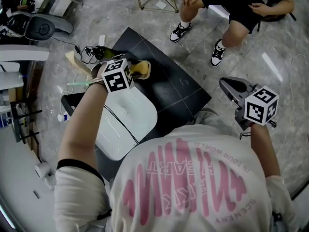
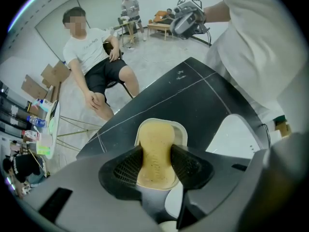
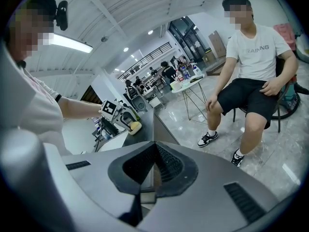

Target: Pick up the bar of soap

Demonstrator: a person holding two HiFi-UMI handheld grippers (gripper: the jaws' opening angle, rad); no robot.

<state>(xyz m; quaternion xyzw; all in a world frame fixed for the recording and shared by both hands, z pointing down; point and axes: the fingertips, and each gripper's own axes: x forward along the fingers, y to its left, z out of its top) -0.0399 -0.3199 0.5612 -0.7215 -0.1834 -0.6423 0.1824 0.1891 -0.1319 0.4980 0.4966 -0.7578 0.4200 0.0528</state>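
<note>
Left arm reaches forward, left tool points straight down, both pads pressed on the narrow waist of the bar of soap. Right arm is out to the side, right tool tilted slightly down, jaws together, nothing between.

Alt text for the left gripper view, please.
The left hand-held gripper grips a yellow bar of soap by its narrow middle, the soap lying in a white dish on a black table. A person sits beyond it.
</note>
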